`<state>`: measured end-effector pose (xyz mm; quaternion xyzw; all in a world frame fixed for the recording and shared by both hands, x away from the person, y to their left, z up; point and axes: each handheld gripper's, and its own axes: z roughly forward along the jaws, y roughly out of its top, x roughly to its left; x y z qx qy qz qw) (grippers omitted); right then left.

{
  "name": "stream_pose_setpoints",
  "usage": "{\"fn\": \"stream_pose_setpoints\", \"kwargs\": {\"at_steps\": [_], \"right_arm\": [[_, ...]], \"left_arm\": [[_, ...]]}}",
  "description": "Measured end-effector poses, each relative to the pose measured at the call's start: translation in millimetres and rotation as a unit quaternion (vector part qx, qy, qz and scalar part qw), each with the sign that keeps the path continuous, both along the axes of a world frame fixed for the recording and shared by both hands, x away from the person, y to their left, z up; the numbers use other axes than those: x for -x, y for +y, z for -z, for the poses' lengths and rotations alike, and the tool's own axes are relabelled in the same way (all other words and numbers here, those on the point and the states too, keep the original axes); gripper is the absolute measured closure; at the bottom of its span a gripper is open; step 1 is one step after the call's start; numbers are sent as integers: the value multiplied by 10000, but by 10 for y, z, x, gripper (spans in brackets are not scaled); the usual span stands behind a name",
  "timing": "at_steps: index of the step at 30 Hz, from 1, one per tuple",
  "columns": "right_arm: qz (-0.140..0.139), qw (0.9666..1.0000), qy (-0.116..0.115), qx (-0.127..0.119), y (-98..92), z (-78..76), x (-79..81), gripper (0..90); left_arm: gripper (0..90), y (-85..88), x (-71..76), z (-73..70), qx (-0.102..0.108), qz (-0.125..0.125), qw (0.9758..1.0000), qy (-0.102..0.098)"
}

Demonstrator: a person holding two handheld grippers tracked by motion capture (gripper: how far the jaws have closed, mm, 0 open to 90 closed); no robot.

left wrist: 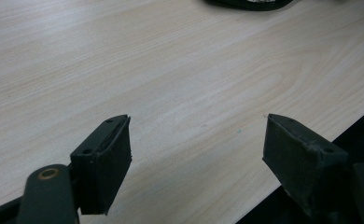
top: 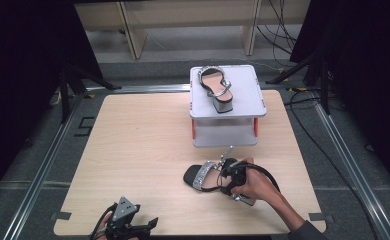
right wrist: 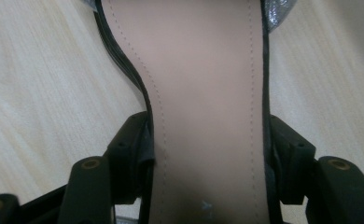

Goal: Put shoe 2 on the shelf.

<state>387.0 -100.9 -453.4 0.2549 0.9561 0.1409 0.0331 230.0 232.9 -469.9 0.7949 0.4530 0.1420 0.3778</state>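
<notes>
- Table (top: pixel 133 150): pale wood grain, smooth, matt.
- Sandal (right wrist: pixel 208 93): smooth matt tan insole, glittery silver strap.
- Stand (top: pixel 248 95): smooth white plastic.
- Pads (left wrist: pixel 105 163): matt black rubber.

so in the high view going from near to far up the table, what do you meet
left tongs at the near edge → right tongs closed on the sandal lying on the table → white stand → second sandal on top of it

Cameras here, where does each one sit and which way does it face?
High view: above the near edge, facing forward and down on the table; both hands enter below.
Left gripper view: on the left gripper, facing bare wood between open jaws.
Right gripper view: on the right gripper, jaws pinching the sandal.
Shared: that sandal.
</notes>
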Motion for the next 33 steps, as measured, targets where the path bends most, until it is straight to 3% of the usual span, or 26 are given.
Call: {"fn": "stream_pose_setpoints", "kwargs": {"at_steps": [1, 5, 7, 8, 9, 12, 13, 14, 17, 22, 24, 25, 26, 32, 33], "right_arm": [[-30, 10000, 18, -4, -1, -1, -16, 428], [28, 10000, 21, -1, 4, -9, -2, 431], [18, 10000, -42, -34, 3, -21, -2, 432], [35, 9999, -32, -91, -7, -39, -13, 432], [250, 9994, 133, -215, -30, -117, -20, 432], [136, 9990, 65, -419, -69, -228, -69, 432], [86, 9983, 71, -581, -106, -373, -109, 432], [86, 9983, 71, -581, -106, -373, -109, 432], [119, 9968, 31, -786, -153, -651, -145, 432], [99, 9932, -168, -1148, -238, -1210, -204, 432], [167, 9909, -288, -1307, -277, -1470, -248, 432], [330, 9907, -221, -1300, -283, -1566, -253, 432], [222, 9895, -382, -1375, -304, -1665, -294, 432], [659, 9823, -654, -1626, -413, -2227, -538, 432], [934, 9797, -683, -1634, -450, -2358, -658, 432]], "left_arm": [[227, -5, -2, 0, 50, -32, 10000, -15], [228, 17, -3, -3, -68, 0, 10000, -5], [228, 33, -21, -2, -123, 93, 9998, -114], [228, 26, -17, -3, -99, 56, 9999, -101], [229, 27, -15, -2, -92, 53, 9999, -95], [229, 14, 7, -7, 15, -49, 10000, 16], [229, 18, 7, -11, 9, -41, 10000, 18], [228, 18, 7, -11, 9, -41, 10000, 18], [229, 19, 7, -12, 4, -42, 10000, 16], [228, 20, 7, -10, 3, -46, 10000, 22], [229, 19, 9, -10, 11, -45, 10000, 28], [229, 20, 9, -10, 6, -44, 10000, 29], [229, 25, 4, -9, 0, -21, 10000, 21], [226, 29, 5, 1, 50, -75, 10000, 16], [225, 35, -2, 6, -8, -75, 10000, -14]]}}
